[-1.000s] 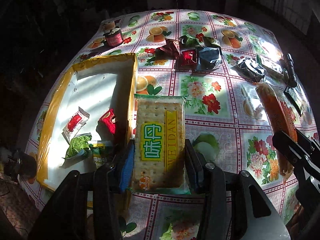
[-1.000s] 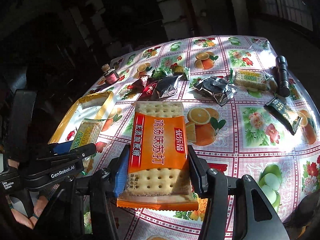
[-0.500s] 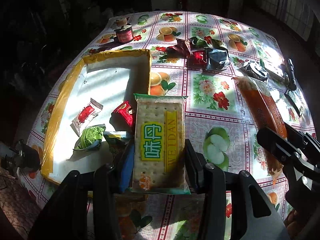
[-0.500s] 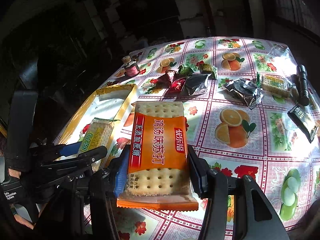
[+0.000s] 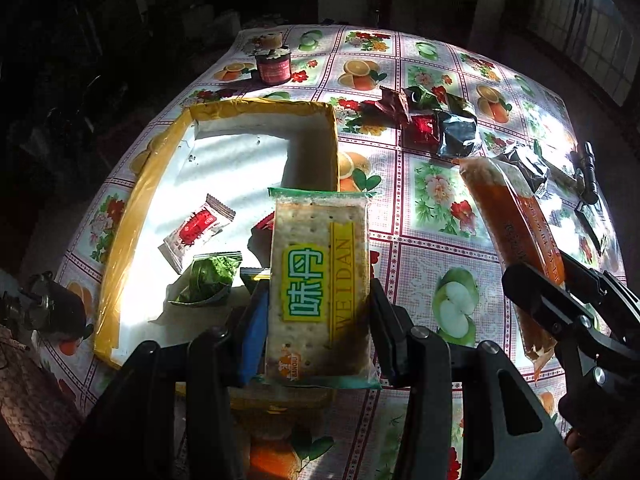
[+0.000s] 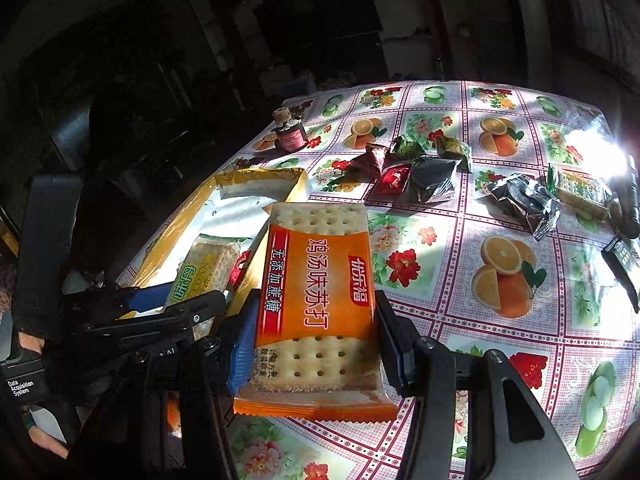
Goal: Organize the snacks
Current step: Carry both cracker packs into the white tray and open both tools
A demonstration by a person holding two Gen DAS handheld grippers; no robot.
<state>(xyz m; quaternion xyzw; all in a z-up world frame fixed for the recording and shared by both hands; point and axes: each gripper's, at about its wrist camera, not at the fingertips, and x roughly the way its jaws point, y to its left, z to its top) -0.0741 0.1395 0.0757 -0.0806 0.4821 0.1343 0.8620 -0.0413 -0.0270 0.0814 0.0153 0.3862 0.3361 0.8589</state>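
Holding one cracker pack each, both grippers stand over the near end of the box (image 5: pixel 132 216), which serves as the reference for every position below.

Left gripper (image 5: pixel 318 320): jaws pinch the green pack (image 5: pixel 318 276) across its short sides. The pack's long axis runs along the fingers, pointing toward the box's far wall. The pack hangs over the box's near right corner, above the small sachets (image 5: pixel 196 232) lying on the box floor.

Right gripper (image 6: pixel 316 332): jaws pinch the orange pack (image 6: pixel 318 280) in the same way, long axis along the fingers. This pack sits just outside the box's right wall, over the tablecloth (image 6: pixel 500 340), with only its far corner overlapping that wall.

Judgement: the left gripper is nearer to the box interior and is better placed to release first. The right gripper needs a sideways shift toward the box before release.

Loose snacks (image 6: pixel 428 176) remain beyond the box's far right corner, well apart from both grippers.
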